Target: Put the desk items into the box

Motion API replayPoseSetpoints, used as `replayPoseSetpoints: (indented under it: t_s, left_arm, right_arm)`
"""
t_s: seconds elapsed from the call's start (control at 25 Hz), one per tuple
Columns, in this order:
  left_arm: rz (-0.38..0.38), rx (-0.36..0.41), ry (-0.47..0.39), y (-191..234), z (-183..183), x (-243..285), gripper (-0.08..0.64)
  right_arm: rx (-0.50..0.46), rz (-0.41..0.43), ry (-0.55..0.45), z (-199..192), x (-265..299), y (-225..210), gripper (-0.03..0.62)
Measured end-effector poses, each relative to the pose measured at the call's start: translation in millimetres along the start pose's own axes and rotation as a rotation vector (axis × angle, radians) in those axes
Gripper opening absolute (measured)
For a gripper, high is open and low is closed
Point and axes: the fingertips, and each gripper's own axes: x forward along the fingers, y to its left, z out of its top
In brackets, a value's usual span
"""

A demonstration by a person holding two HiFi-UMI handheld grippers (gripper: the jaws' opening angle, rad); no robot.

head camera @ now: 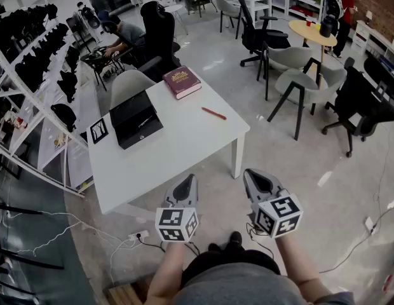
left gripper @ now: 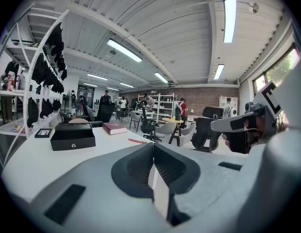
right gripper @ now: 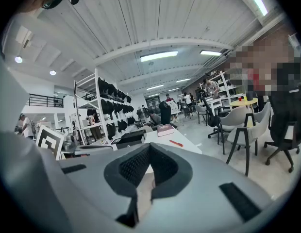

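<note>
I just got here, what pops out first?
The white square table in the middle holds a black rectangular box at its left, a dark red book at the far edge and a thin red pen on the right. Nearest you, the grey left tongs and right tongs, both shut and empty.

White table (head camera: 184,146), black box (head camera: 136,119), maroon book (head camera: 182,82), red pen (head camera: 213,113), marker card (head camera: 98,131) on top
</note>
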Motion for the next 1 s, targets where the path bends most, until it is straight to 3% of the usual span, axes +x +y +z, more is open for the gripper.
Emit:
replayPoseSetpoints:
  t_s: [0.88,1.0]
  left_arm:
    - [0.054,0.009,0.012,-1,1,9,0.007]
    - [0.056,0.007,0.013,5,0,17,0.006]
  right_arm:
    - [0.009,0.034,0.002,2,13,-20,0.005]
    - [0.0,0.041,0.013,0,23,-22,0.046]
